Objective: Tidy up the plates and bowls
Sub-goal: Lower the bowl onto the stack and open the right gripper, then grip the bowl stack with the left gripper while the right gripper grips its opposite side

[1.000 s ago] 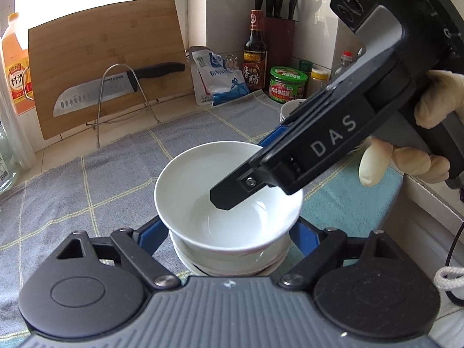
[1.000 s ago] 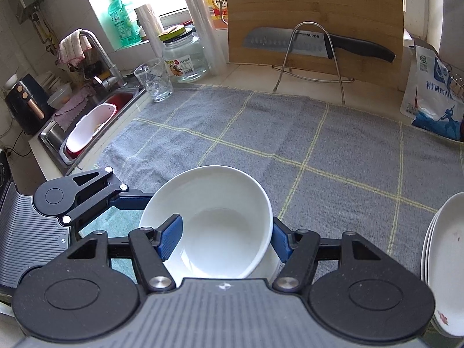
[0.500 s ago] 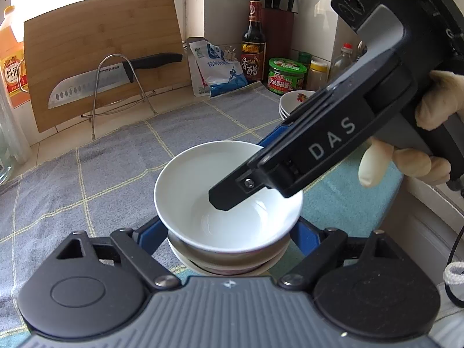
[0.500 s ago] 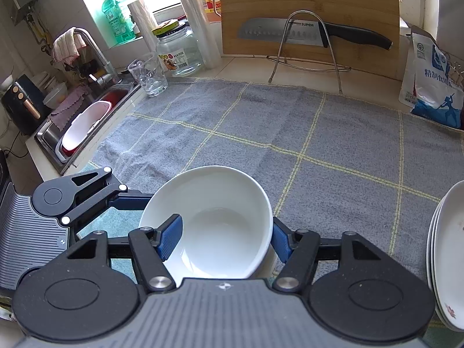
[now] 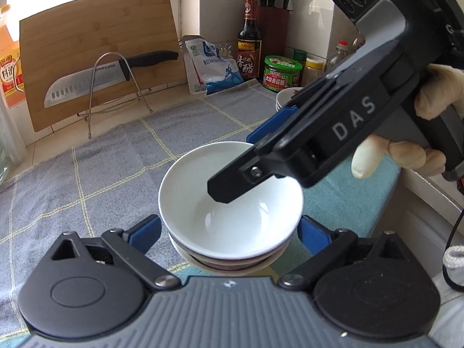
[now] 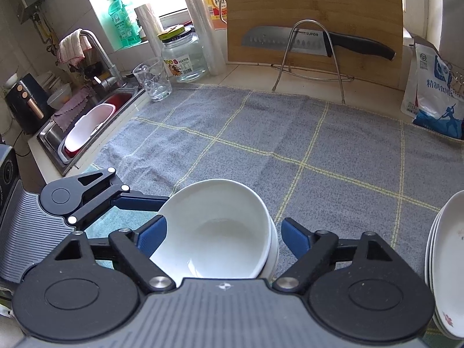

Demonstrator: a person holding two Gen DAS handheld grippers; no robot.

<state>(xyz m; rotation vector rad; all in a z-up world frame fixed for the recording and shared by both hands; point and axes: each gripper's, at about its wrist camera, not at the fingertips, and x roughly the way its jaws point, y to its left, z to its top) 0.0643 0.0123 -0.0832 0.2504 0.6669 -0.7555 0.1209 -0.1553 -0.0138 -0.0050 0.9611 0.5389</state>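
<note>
Since a second ago both grippers have drawn back slightly from the bowls (image 5: 232, 211), nested on the desk (image 6: 261, 133). Left gripper (image 5: 229, 230) and right gripper (image 6: 223, 235) straddle the stack, fingers released, touching nothing; plates (image 6: 448, 264) lie rightward, nearer the right.

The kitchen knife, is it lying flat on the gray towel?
No, the kitchen knife rests on a wire stand against the cutting board.
</note>
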